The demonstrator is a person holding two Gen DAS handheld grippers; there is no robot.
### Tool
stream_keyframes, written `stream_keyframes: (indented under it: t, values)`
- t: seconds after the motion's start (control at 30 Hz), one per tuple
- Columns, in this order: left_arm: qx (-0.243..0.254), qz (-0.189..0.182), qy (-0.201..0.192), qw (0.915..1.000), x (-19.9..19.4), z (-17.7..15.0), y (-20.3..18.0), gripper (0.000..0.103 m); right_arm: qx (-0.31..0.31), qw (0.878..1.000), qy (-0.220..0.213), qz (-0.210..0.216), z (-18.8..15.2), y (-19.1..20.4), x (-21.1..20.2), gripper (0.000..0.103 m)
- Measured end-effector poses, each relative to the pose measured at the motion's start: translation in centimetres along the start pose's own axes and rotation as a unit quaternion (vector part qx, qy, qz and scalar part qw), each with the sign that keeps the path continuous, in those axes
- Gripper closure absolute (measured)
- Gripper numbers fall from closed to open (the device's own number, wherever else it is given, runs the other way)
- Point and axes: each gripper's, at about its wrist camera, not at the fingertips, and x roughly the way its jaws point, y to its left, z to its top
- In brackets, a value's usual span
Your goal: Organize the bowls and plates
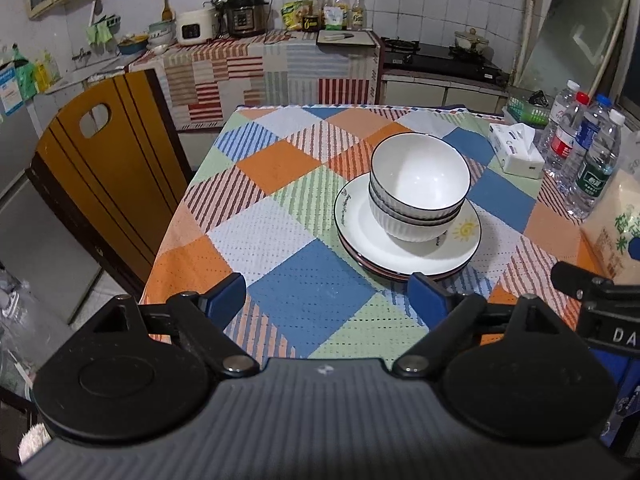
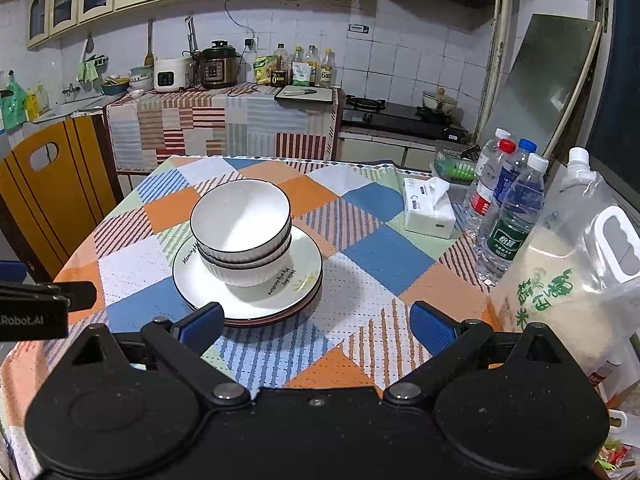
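Observation:
A stack of white ribbed bowls with black rims (image 1: 418,188) (image 2: 242,228) stands on a stack of plates (image 1: 372,240) (image 2: 304,292), the top plate white with a sun drawing, on the checked tablecloth. My left gripper (image 1: 330,298) is open and empty, held above the cloth just in front and left of the plates. My right gripper (image 2: 318,324) is open and empty, just in front and right of the plates; its left finger sits near the plate rim. Each gripper shows at the edge of the other's view.
A tissue box (image 2: 428,210), several water bottles (image 2: 508,208) and a bag of rice (image 2: 560,276) stand at the table's right side. A wooden chair (image 1: 104,176) is left of the table. Counter and stove lie behind.

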Motion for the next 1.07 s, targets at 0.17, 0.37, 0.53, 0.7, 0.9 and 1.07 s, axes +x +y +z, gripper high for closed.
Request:
stream_keyframes:
  t: [0.17,0.37,0.53,0.7,0.9,1.07]
  values:
    - [0.001,-0.005,0.007,1.0,0.27,-0.06,0.27,0.015,-0.001,1.0,0.003,-0.002,-0.16,0.15,-0.13,0.002]
    - [0.001,-0.003,0.003,1.0,0.29,-0.23,0.3,0.014,-0.004,1.0,0.007,-0.004,-0.2,0.29,-0.07,0.002]
    - [-0.01,0.0,0.005,0.9999,0.33,-0.14,0.5,0.006,-0.005,1.0,0.009,-0.004,-0.3,0.38,-0.02,0.002]
    - [-0.009,0.012,0.001,0.9999,0.27,-0.24,0.51,0.002,-0.004,1.0,0.011,-0.004,-0.37,0.31,0.09,0.002]
    - [-0.003,0.017,-0.001,0.9999,0.07,-0.32,0.4,0.002,-0.004,1.0,0.013,-0.005,-0.45,0.27,0.22,0.002]
    - [-0.001,0.017,-0.003,0.9998,0.02,-0.33,0.34,0.002,-0.004,1.0,0.013,-0.005,-0.48,0.26,0.23,0.002]
